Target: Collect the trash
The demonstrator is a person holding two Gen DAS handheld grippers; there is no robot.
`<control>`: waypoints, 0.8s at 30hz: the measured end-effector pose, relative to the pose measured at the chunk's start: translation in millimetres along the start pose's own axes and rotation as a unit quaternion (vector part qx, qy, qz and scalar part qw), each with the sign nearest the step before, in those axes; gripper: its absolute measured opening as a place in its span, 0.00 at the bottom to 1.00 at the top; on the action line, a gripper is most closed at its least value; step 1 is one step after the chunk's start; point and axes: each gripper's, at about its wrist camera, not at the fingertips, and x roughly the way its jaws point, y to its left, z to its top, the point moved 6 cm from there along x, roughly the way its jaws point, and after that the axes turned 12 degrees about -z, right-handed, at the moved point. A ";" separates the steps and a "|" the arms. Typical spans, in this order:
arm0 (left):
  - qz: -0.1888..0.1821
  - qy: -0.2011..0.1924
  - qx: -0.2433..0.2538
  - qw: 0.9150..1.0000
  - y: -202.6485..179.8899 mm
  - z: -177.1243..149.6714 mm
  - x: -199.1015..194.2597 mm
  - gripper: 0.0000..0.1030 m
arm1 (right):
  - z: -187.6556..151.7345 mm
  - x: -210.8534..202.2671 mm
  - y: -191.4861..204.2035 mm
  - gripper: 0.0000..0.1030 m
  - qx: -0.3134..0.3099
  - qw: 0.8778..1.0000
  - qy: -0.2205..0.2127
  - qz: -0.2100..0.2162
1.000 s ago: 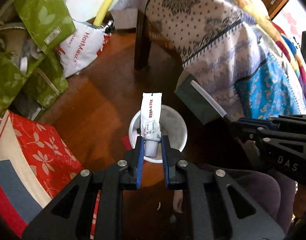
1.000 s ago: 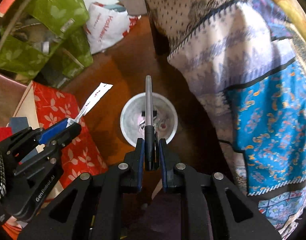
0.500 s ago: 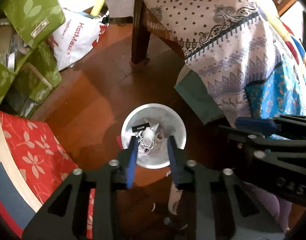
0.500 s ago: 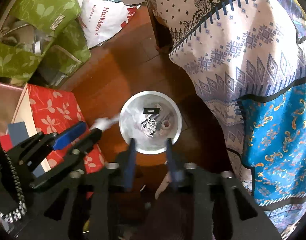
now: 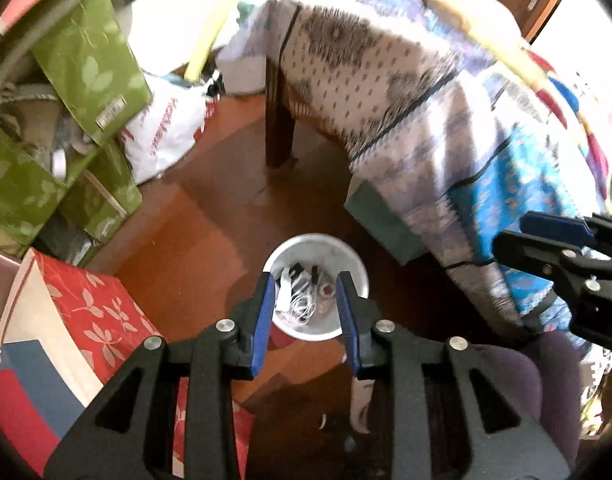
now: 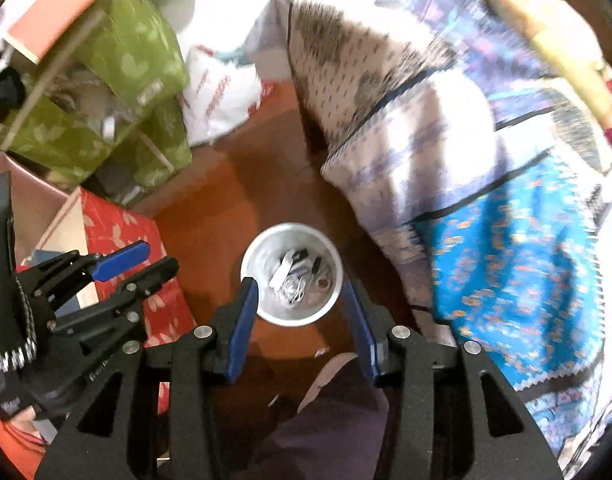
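Hovering empty: both grippers over bin [image 5: 356, 276].

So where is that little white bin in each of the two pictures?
Left wrist view: white bin on the floor, lower centre, just beyond the tool tips.
Right wrist view: white bin centre, slightly left, between the tool tips.
Shared landmark: red floral box, left of the bin.

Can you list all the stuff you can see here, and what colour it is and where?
Bin: one, white, on the floor under both grippers, with small trash and a white cord inside.
Floor: brown wood.
Patterned cloth: white, purple and blue, draped at right.
Green boxes: several, stacked upper left.
Red box: one, leaf print, lower left.
White bag: one, red lettering, beside the green boxes.
Left gripper: black, blue pads, jaws open, empty.
Right gripper: same, jaws open, empty.
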 end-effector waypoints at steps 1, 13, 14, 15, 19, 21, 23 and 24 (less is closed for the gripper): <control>-0.005 -0.012 0.001 1.000 -5.0 2.3 -11.2 0.30 | -1.9 -14.4 -4.1 0.40 0.005 1.000 -0.018 -0.005; -0.088 -0.170 0.113 0.975 -107.5 19.1 -174.8 0.30 | -55.7 -208.4 -49.3 0.40 0.138 0.958 -0.240 -0.077; -0.100 -0.184 0.129 0.969 -118.6 16.9 -192.1 0.30 | -61.3 -224.1 -51.8 0.40 0.155 0.950 -0.258 -0.085; -0.106 -0.193 0.138 0.966 -127.2 15.5 -201.9 0.30 | -68.9 -239.3 -54.4 0.40 0.173 0.941 -0.275 -0.090; -0.142 -0.239 0.194 0.941 -161.7 -6.7 -259.7 0.30 | -105.1 -292.9 -63.7 0.40 0.234 0.904 -0.337 -0.120; -0.155 -0.252 0.213 0.931 -172.8 -22.0 -279.0 0.30 | -123.6 -309.1 -63.0 0.40 0.255 0.888 -0.357 -0.138; -0.168 -0.258 0.232 0.923 -181.5 -37.2 -292.8 0.30 | -145.4 -323.0 -59.7 0.40 0.277 0.872 -0.371 -0.161; -0.172 -0.260 0.238 0.920 -184.1 -42.5 -296.9 0.30 | -154.4 -327.0 -57.1 0.40 0.284 0.866 -0.376 -0.166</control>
